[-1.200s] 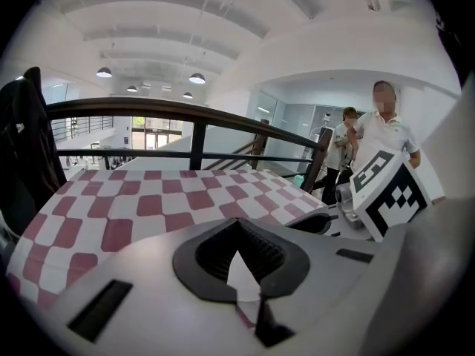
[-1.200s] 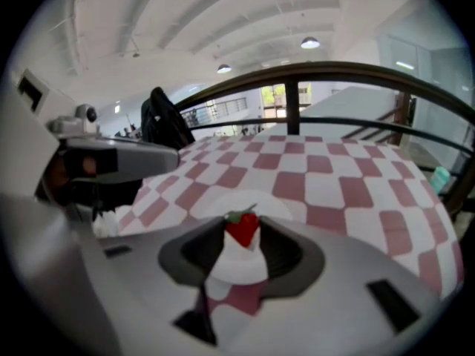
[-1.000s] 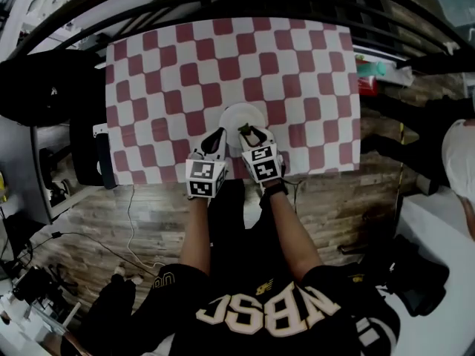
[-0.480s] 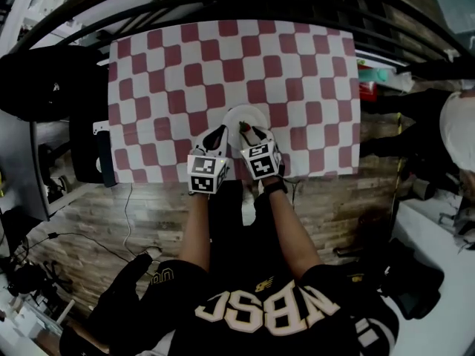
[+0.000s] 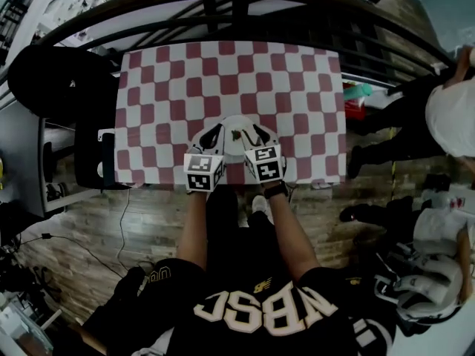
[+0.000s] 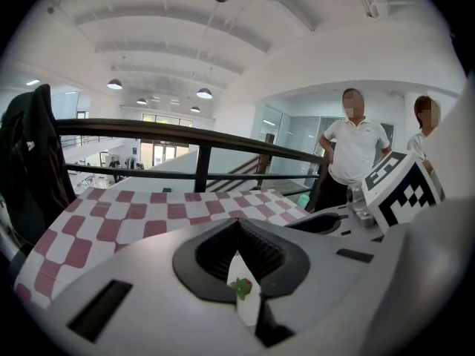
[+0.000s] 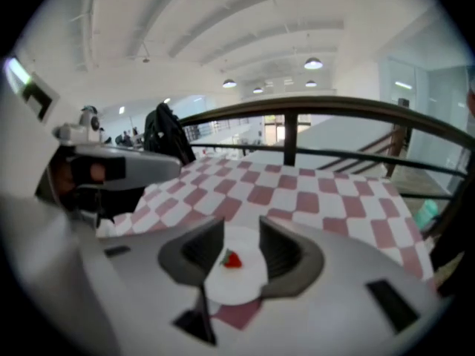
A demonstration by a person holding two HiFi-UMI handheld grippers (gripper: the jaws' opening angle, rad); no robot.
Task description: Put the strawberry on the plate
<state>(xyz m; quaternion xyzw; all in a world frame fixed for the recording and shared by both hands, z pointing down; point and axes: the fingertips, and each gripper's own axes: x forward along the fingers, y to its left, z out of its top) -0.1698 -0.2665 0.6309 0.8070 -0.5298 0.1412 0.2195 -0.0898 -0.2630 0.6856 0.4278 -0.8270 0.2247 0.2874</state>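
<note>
round white plate (image 7: 239, 286) holds red strawberry (image 7: 232, 259) | left claw (image 6: 238, 232) closed, empty | right claw (image 7: 241, 228) apart, empty

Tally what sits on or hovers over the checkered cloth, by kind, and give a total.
strawberry: 1
plate: 1
grippers: 2, the left gripper and the right gripper
Total: 4

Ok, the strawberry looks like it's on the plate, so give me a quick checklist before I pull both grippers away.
1. Small red strawberry lies on the round white plate: ok.
2. Right gripper open, jaws clear of the strawberry: ok.
3. Left gripper holds nothing, jaws nearly together: ok.
4. Plate rests on the red-and-white checked cloth: ok.
5. Strawberry settled, not about to roll: cannot tell.
</note>
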